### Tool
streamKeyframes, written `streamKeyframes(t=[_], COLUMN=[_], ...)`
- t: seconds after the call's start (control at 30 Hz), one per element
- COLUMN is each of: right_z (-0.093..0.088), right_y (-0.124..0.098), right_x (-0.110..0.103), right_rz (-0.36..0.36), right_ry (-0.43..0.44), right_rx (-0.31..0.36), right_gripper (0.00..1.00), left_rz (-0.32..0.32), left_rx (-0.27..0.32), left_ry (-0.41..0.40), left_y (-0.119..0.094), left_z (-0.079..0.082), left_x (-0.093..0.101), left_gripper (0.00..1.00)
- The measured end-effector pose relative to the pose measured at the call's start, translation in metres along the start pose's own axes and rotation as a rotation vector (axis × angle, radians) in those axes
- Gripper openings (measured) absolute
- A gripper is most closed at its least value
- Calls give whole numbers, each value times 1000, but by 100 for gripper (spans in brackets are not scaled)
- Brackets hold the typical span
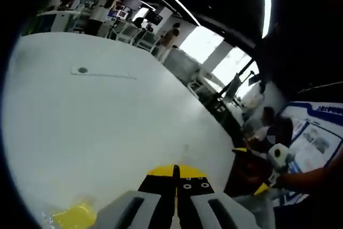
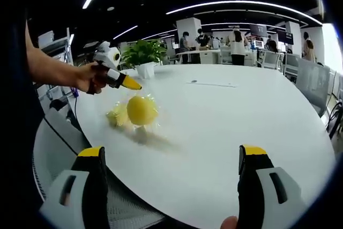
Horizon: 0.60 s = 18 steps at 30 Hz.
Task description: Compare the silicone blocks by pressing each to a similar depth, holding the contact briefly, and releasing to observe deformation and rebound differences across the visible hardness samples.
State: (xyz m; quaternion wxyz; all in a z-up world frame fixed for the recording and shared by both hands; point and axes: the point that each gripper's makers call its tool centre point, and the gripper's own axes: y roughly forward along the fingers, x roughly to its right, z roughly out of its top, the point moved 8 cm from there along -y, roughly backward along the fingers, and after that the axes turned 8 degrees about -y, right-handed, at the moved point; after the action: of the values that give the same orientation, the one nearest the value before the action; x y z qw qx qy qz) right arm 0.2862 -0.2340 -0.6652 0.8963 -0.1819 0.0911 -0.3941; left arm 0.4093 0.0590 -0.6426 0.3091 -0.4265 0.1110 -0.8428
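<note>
Resting on the smooth white table (image 2: 225, 122), a rounded yellow block (image 2: 141, 110)

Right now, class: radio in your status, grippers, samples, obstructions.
Left gripper shut, poised above yellow samples. Right gripper open, holding nothing. White table around samples bare.

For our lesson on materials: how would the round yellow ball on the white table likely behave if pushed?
The ball looks round, so it would probably roll across the smooth table. Its glossy clear wrapping suggests it may be slippery. It seems soft and light, though firmness cannot be judged. The left tool is shut; the right tool is open.
</note>
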Motion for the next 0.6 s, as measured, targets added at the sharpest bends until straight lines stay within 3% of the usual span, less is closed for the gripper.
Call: streamKeyframes(t=[0.4,0.6], right_z=[3,3], right_y=[-2,-3], right_x=[-2,-4], right_rz=[-2,-1], right_ry=[1,3], right_rx=[13,17], right_gripper=[97,97], left_rz=[-3,-4], left_rx=[25,25], left_ry=[-6,44], left_y=[-8,-10], left_z=[9,16], left_x=[5,13], left_gripper=[0,0])
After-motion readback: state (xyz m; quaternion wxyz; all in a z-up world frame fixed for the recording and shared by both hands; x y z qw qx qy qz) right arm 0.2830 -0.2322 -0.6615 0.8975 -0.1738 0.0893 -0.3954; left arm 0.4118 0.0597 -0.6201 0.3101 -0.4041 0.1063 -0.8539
